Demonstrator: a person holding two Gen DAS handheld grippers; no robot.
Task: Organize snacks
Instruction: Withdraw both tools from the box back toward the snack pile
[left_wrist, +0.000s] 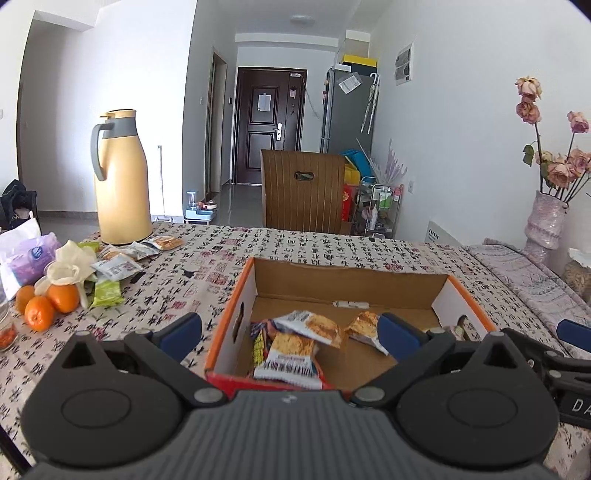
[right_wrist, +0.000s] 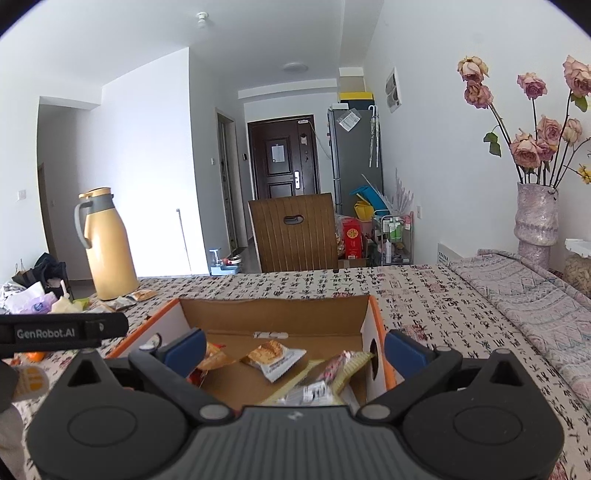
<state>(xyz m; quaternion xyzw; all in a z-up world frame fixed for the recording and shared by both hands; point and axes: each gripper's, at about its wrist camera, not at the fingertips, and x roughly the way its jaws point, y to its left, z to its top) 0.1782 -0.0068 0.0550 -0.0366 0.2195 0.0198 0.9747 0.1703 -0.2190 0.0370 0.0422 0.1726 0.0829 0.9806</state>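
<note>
An open cardboard box (left_wrist: 458, 291) with orange edges sits on the patterned tablecloth and holds several snack packets (left_wrist: 295, 350). It also shows in the right wrist view (right_wrist: 376, 317) with packets (right_wrist: 275, 360) inside. More loose snack packets (left_wrist: 118, 267) lie on the table at the left near the jug. My left gripper (left_wrist: 290, 336) is open and empty, above the box's near left part. My right gripper (right_wrist: 293, 349) is open and empty, above the box's near right part.
A yellow thermos jug (left_wrist: 120, 181) stands at the back left. Oranges (left_wrist: 48, 304), a purple bag (left_wrist: 31, 258) and a white flower lie at the left edge. A vase of dried roses (right_wrist: 535, 218) stands at the right. A wooden chair (left_wrist: 303, 190) stands behind the table.
</note>
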